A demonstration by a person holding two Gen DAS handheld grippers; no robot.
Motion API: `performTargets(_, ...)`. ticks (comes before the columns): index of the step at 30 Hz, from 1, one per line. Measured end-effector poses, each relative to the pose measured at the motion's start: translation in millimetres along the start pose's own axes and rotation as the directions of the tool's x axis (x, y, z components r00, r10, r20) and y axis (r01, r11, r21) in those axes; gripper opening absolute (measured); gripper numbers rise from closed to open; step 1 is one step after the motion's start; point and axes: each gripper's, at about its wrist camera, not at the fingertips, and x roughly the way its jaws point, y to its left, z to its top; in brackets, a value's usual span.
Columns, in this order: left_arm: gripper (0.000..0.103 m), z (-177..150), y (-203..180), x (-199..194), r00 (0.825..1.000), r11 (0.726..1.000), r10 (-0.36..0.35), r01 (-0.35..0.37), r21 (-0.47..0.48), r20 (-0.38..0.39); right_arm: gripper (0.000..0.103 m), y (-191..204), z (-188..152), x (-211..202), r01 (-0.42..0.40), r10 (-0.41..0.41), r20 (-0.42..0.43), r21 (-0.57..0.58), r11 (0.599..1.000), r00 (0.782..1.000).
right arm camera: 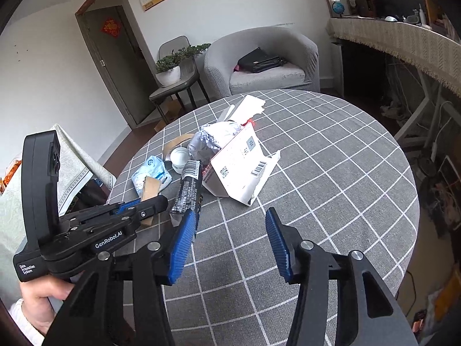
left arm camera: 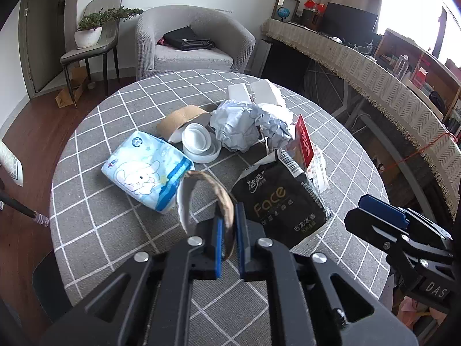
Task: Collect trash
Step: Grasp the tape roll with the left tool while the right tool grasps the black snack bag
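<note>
— Since the left tongs (left arm camera: 229, 238) are already clamped on the cardboard ring (left arm camera: 201, 199) and holding it clear above the counter (left arm camera: 115, 230), I'd judge one piece is picked up and needs carrying off to a bin, though no bin shows.

— And the right tongs (right arm camera: 230, 248)?

— Spread wide, gripping nothing, hovering over bare cloth. Their likely next target is the black tissue pack (right arm camera: 188, 190) just ahead, so they'd reach forward and close.

— What else is left?

— Crumpled paper (left arm camera: 239, 127), a torn white box (right arm camera: 239, 167) and a blue tissue pack (left arm camera: 144, 170), heaped mid-counter.
</note>
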Motion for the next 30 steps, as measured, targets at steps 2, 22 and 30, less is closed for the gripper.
performTargets(2,0.005,0,3,-6,1.000,1.000,-0.003,0.003,0.000,0.006,0.051,4,0,1,-0.008,0.008,-0.004,-0.004,1.000,1.000)
performTargets(22,0.005,-10,27,-57,0.996,0.997,-0.070,0.069,0.033,0.048,0.059,39,11,36,-0.099,0.103,-0.022,0.122,0.988,0.994)
performTargets(30,0.005,-18,63,-67,0.999,0.999,-0.032,0.031,0.017,0.037,0.025,49,10,62,0.022,-0.013,-0.081,0.113,0.993,0.997)
